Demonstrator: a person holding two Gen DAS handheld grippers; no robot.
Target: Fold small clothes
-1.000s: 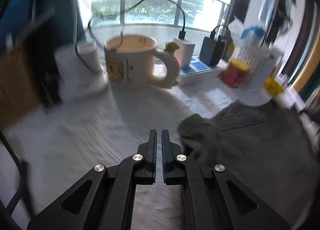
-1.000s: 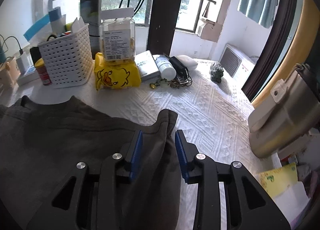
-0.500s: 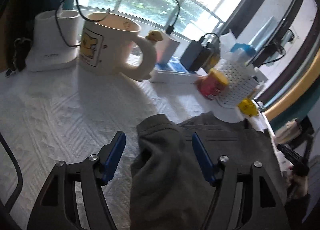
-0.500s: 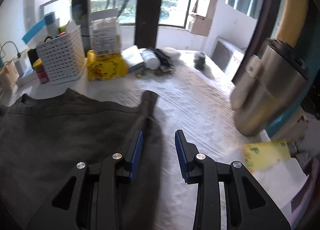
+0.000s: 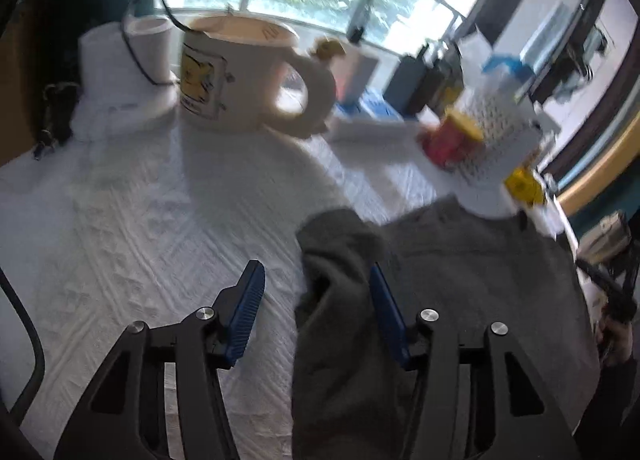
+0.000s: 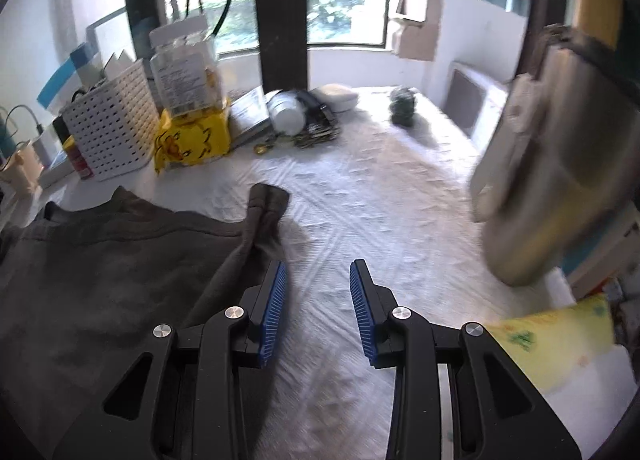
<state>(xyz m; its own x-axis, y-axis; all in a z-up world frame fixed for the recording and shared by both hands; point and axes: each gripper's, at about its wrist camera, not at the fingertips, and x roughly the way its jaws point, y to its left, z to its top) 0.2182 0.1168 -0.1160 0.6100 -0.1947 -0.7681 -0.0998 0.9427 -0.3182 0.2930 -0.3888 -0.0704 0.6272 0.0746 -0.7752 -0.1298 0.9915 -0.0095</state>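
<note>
White quilted cloth (image 6: pixel 384 196) over a table by a bright window. Dark grey garment (image 6: pixel 112 260) spread flat across the cloth, one sleeve (image 6: pixel 266 204) bunched and pointing toward the window.

Left gripper (image 5: pixel 316 296) low over the garment's other sleeve (image 5: pixel 336 260): jaws apart and closing, bunched sleeve between them, lying against the right blue pad (image 5: pixel 386 312); left blue pad (image 5: pixel 248 308) clear of the fabric, over bare cloth. No pinch yet.

Right gripper (image 6: pixel 318 292) just beside the garment's edge: jaws at a middling gap, nothing between the fingers (image 6: pixel 274 308) but white cloth; left finger's outer side right at the sleeve fabric, contact hard to judge.

Behind, in the left view: large cream mug (image 5: pixel 240 76) with a cartoon label, red jar (image 5: pixel 452 138), white perforated basket (image 5: pixel 496 132). In the right view: same kind of basket (image 6: pixel 112 128), clear plastic jar (image 6: pixel 186 68) on a yellow duck-print pack (image 6: pixel 192 140), small dark figurine (image 6: pixel 404 106), blurred metal flask (image 6: pixel 552 164) at right.
</note>
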